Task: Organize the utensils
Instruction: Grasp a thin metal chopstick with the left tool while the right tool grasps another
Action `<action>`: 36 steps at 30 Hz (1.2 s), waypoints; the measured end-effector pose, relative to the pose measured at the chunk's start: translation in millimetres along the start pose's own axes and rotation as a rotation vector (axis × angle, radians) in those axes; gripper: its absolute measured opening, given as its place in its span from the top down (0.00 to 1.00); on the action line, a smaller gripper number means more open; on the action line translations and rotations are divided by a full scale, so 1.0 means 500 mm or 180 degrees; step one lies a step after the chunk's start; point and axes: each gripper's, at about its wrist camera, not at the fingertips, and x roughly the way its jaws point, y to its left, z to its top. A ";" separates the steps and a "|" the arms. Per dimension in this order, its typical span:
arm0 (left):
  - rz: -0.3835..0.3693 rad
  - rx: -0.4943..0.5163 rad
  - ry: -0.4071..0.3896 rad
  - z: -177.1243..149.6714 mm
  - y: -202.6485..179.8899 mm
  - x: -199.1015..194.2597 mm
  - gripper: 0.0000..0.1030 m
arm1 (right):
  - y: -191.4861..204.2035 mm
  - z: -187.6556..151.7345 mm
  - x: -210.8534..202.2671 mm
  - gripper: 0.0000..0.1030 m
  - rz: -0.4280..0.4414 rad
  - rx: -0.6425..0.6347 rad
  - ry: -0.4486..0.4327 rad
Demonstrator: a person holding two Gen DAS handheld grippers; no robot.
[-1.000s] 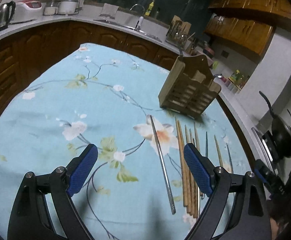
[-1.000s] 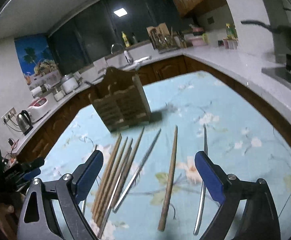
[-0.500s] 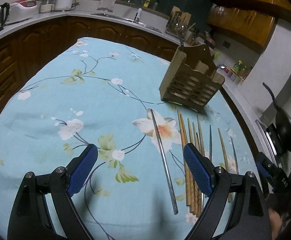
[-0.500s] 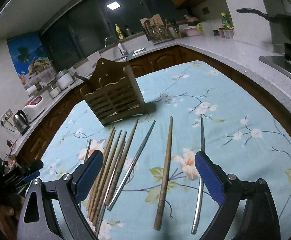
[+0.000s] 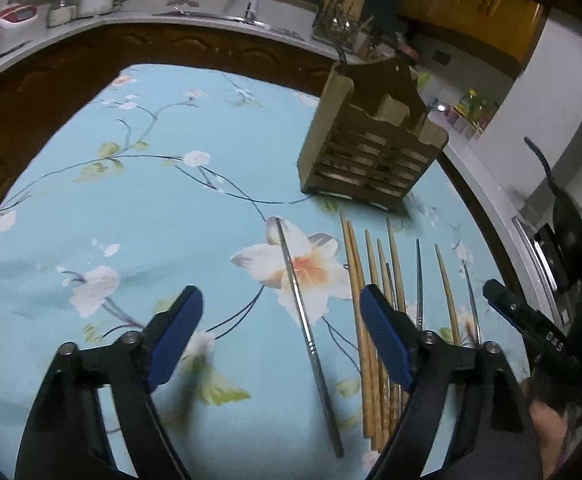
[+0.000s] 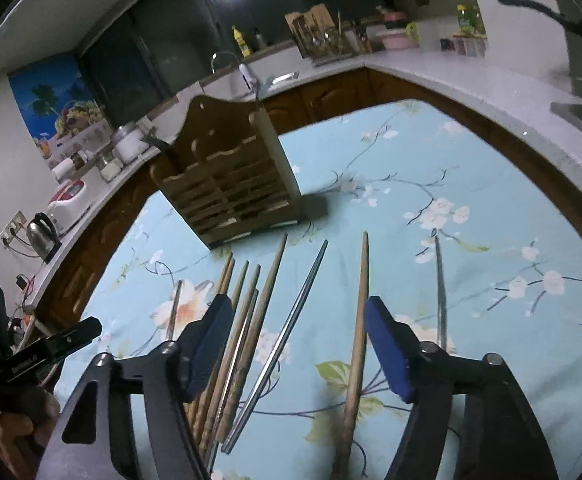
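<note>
Both tongs have been brought nearer to the chopsticks (image 6: 247, 344), which lie in a row on the bench (image 5: 139, 216) before the wooden holder (image 6: 231, 184). Left tongs (image 5: 281, 338) are closing around a metal chopstick (image 5: 305, 320), untouched. Right tongs (image 6: 299, 342) are closing around a wooden chopstick (image 6: 357, 332) and another metal one, nothing gripped.

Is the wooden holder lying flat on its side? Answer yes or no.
No, the wooden holder stands upright on the floral tablecloth, beyond the chopsticks.

Bare cloth (image 5: 139, 216) left of holder (image 5: 371, 152)
</note>
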 end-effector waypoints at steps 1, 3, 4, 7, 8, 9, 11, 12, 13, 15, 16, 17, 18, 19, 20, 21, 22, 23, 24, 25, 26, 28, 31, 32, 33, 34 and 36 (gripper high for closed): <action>-0.0001 0.0019 0.0038 0.003 -0.003 0.010 0.32 | 0.001 0.003 0.010 0.38 -0.0001 -0.0003 0.0036; -0.0035 0.0063 0.0130 0.012 -0.009 0.035 0.38 | 0.001 0.009 0.030 0.40 -0.0015 -0.0005 0.0105; -0.0030 0.0082 0.0154 0.015 -0.012 0.045 0.43 | 0.000 0.011 0.037 0.42 -0.0019 0.0006 0.0119; -0.0015 0.0143 0.0273 0.028 -0.017 0.086 0.50 | -0.007 0.025 0.076 0.54 -0.0062 0.0037 0.0246; -0.0027 0.0141 0.0308 0.032 -0.017 0.098 0.54 | -0.009 0.030 0.089 0.56 -0.0076 0.0045 0.0299; -0.0042 0.0137 0.0368 0.038 -0.017 0.114 0.57 | -0.012 0.034 0.101 0.58 -0.0078 0.0058 0.0353; -0.0077 0.0131 0.0466 0.047 -0.016 0.137 0.71 | -0.017 0.042 0.130 0.58 -0.0095 0.0083 0.0455; -0.0087 0.0141 0.0509 0.050 -0.017 0.146 0.73 | -0.020 0.046 0.143 0.58 -0.0131 0.0088 0.0491; -0.0085 0.0153 0.0549 0.053 -0.018 0.156 0.77 | -0.023 0.050 0.157 0.59 -0.0161 0.0108 0.0532; -0.0066 0.0164 0.0622 0.058 -0.019 0.174 0.79 | -0.026 0.054 0.179 0.65 -0.0209 0.0112 0.0595; -0.0074 0.0155 0.0658 0.060 -0.018 0.183 0.80 | -0.025 0.058 0.191 0.68 -0.0251 0.0095 0.0609; -0.0074 0.0154 0.0680 0.062 -0.018 0.190 0.82 | -0.023 0.061 0.197 0.68 -0.0280 0.0066 0.0599; -0.0055 0.0174 0.0668 0.066 -0.019 0.193 0.82 | -0.018 0.066 0.204 0.69 -0.0328 0.0014 0.0592; -0.0047 0.0184 0.0675 0.069 -0.021 0.196 0.83 | -0.013 0.070 0.211 0.70 -0.0363 -0.0026 0.0600; -0.0044 0.0188 0.0680 0.071 -0.022 0.200 0.84 | -0.009 0.073 0.218 0.70 -0.0380 -0.0054 0.0610; -0.0035 0.0205 0.0679 0.072 -0.026 0.203 0.85 | -0.003 0.076 0.224 0.72 -0.0411 -0.0102 0.0617; -0.0014 0.0238 0.0669 0.072 -0.030 0.204 0.88 | 0.005 0.076 0.230 0.75 -0.0470 -0.0179 0.0621; 0.0019 0.0271 0.0656 0.072 -0.033 0.205 0.93 | 0.011 0.076 0.234 0.76 -0.0520 -0.0242 0.0620; 0.0054 0.0300 0.0645 0.070 -0.037 0.207 0.94 | 0.017 0.075 0.237 0.78 -0.0568 -0.0310 0.0617; 0.0045 0.0309 0.0636 0.071 -0.039 0.207 0.94 | 0.024 0.072 0.239 0.85 -0.0648 -0.0408 0.0610; 0.0034 0.0321 0.0632 0.071 -0.040 0.207 0.95 | 0.028 0.071 0.239 0.89 -0.0704 -0.0478 0.0599; 0.0014 0.0348 0.0620 0.072 -0.042 0.209 0.95 | 0.025 0.069 0.237 0.91 -0.0676 -0.0510 0.0583; -0.0023 0.0348 0.0639 0.074 -0.043 0.211 0.96 | 0.013 0.073 0.232 0.95 -0.0521 -0.0366 0.0612; -0.0069 0.0316 0.0651 0.075 -0.041 0.210 0.96 | 0.009 0.075 0.229 0.95 -0.0440 -0.0286 0.0628; -0.0107 0.0294 0.0639 0.075 -0.039 0.204 0.96 | 0.006 0.075 0.222 0.96 -0.0375 -0.0225 0.0626; -0.0126 0.0286 0.0614 0.074 -0.039 0.198 0.96 | 0.005 0.074 0.212 0.96 -0.0304 -0.0178 0.0605; -0.0191 0.0266 0.0553 0.072 -0.039 0.175 0.96 | 0.011 0.074 0.197 0.96 -0.0214 -0.0125 0.0567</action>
